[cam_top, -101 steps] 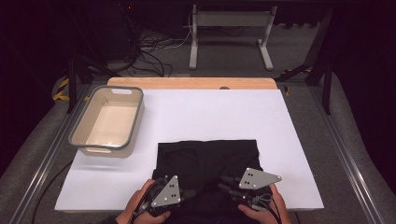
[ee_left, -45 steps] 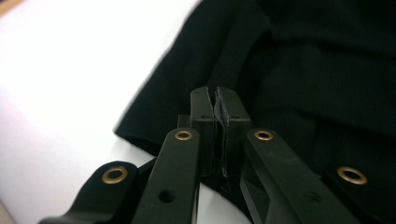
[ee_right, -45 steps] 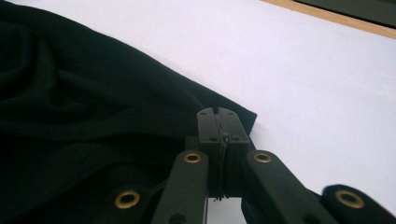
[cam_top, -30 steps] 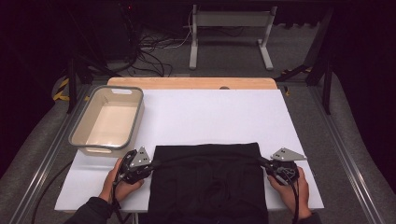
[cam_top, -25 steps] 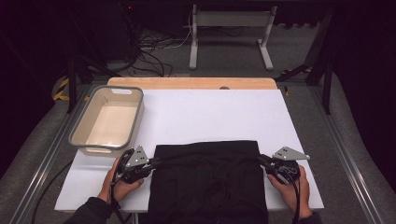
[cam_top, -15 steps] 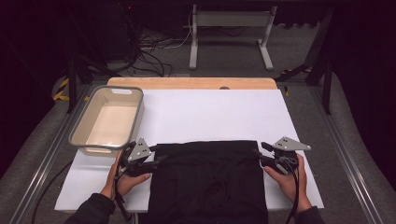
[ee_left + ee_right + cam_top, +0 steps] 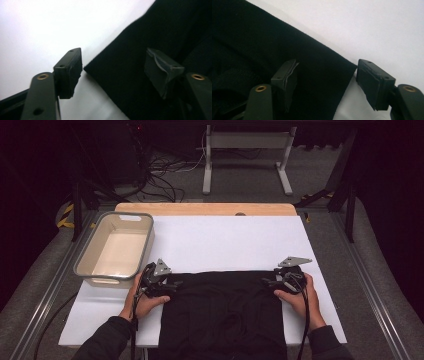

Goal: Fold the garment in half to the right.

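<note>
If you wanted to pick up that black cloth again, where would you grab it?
Probably at the two far corners of the black cloth, one per hand-held gripper. It lies flat on the white table, so only edges offer a pinch. The left hand-held gripper and right hand-held gripper, jaws just opened, already straddle those corners; come in low from each outer side.

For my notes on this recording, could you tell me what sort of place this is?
Probably a lab recording station: a white-topped table on a metal frame, loose cables on the floor behind, dark surroundings.
</note>
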`<state>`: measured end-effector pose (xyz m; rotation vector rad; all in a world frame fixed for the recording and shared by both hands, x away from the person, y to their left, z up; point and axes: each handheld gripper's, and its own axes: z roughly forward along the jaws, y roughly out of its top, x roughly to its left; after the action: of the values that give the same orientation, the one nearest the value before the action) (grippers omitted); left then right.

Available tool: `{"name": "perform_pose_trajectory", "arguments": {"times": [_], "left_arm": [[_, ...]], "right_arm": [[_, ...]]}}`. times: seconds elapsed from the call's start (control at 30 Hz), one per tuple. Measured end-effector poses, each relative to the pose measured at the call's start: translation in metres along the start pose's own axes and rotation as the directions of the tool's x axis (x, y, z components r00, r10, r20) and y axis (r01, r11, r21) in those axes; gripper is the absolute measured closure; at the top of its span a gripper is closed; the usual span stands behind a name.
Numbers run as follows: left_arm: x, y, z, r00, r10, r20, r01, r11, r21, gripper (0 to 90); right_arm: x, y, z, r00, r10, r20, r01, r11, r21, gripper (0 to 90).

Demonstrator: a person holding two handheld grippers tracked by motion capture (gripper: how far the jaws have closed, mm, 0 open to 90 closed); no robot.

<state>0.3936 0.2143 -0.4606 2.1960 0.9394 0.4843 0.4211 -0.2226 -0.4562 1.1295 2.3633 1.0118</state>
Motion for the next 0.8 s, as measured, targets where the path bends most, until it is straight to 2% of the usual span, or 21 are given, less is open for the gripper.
{"name": "perform_pose_trajectory", "arguments": {"times": [0.07, 0.13, 0.2, 0.23, 0.3, 0.33, 0.43, 0.5, 0.53, 0.57, 0.63, 0.7, 0.77, 0.8], "left_arm": [[0.001, -0.001, 0.0, 1.0, -0.003, 0.003, 0.003, 1.0, 0.004, 31.2], [0.002, -0.001, 0.0, 0.9986, -0.04, 0.034, 0.039, 0.9992, 0.009, 33.3], [0.001, -0.001, 0.0, 0.9978, -0.048, 0.046, 0.048, 0.9988, 0.008, 40.8], [0.0, -0.001, -0.001, 0.9975, -0.036, 0.06, 0.036, 0.9993, 0.01, 44.0], [-0.003, 0.0, -0.002, 0.9967, -0.02, 0.079, 0.019, 0.9998, 0.007, 59.6], [-0.005, 0.0, -0.002, 0.9962, -0.021, 0.085, 0.02, 0.9998, 0.006, 67.2], [-0.008, 0.003, -0.002, 0.9985, 0.004, 0.055, -0.004, 1.0, 0.003, 83.0], [-0.007, 0.003, -0.001, 0.9987, -0.005, 0.05, 0.005, 1.0, -0.004, 85.4], [-0.006, 0.004, -0.002, 0.9995, -0.001, 0.032, 0.002, 0.9999, -0.015, 85.9], [-0.005, 0.004, -0.002, 0.9994, -0.016, 0.032, 0.016, 0.9996, -0.022, 86.1], [-0.005, 0.006, -0.003, 1.0, -0.009, 0.003, 0.009, 0.999, -0.044, 86.3], [-0.006, 0.009, -0.005, 0.9999, -0.013, -0.007, 0.013, 0.9978, -0.064, 86.5], [-0.005, 0.012, -0.006, 0.9994, -0.013, -0.033, 0.01, 0.9964, -0.084, 86.5], [-0.005, 0.012, -0.006, 0.9994, -0.013, -0.033, 0.01, 0.9964, -0.084, 86.5]], "right_arm": [[0.001, 0.0, -0.001, 1.0, 0.005, 0.001, -0.005, 1.0, 0.0, 39.8], [0.002, -0.002, -0.003, 0.9999, -0.002, -0.016, 0.002, 1.0, -0.005, 52.0], [0.003, -0.003, -0.004, 0.9996, -0.005, -0.029, 0.004, 1.0, -0.011, 64.0], [0.004, -0.004, -0.005, 0.9989, -0.008, -0.047, 0.007, 1.0, -0.009, 71.3], [0.005, -0.004, -0.006, 0.9974, -0.013, -0.071, 0.012, 1.0, -0.012, 80.8], [0.005, -0.005, -0.006, 0.9967, -0.01, -0.081, 0.009, 1.0, -0.01, 82.6], [0.006, -0.005, -0.009, 0.9974, -0.012, -0.071, 0.011, 1.0, -0.015, 84.5], [0.007, -0.006, -0.011, 0.9993, -0.025, -0.03, 0.024, 0.999, -0.033, 85.0], [0.007, -0.006, -0.012, 0.9994, -0.028, -0.019, 0.027, 0.999, -0.041, 85.2], [0.007, -0.005, -0.014, 0.9995, -0.031, -0.007, 0.031, 0.998, -0.053, 85.2], [0.007, -0.004, -0.02, 0.999, -0.036, 0.027, 0.038, 0.996, -0.083, 85.5], [0.006, -0.004, -0.025, 0.9979, -0.033, 0.057, 0.039, 0.993, -0.111, 85.7], [0.004, -0.005, -0.03, 0.9968, -0.021, 0.077, 0.032, 0.99, -0.137, 85.8], [0.004, -0.005, -0.03, 0.9968, -0.021, 0.077, 0.032, 0.99, -0.137, 85.8]]}}
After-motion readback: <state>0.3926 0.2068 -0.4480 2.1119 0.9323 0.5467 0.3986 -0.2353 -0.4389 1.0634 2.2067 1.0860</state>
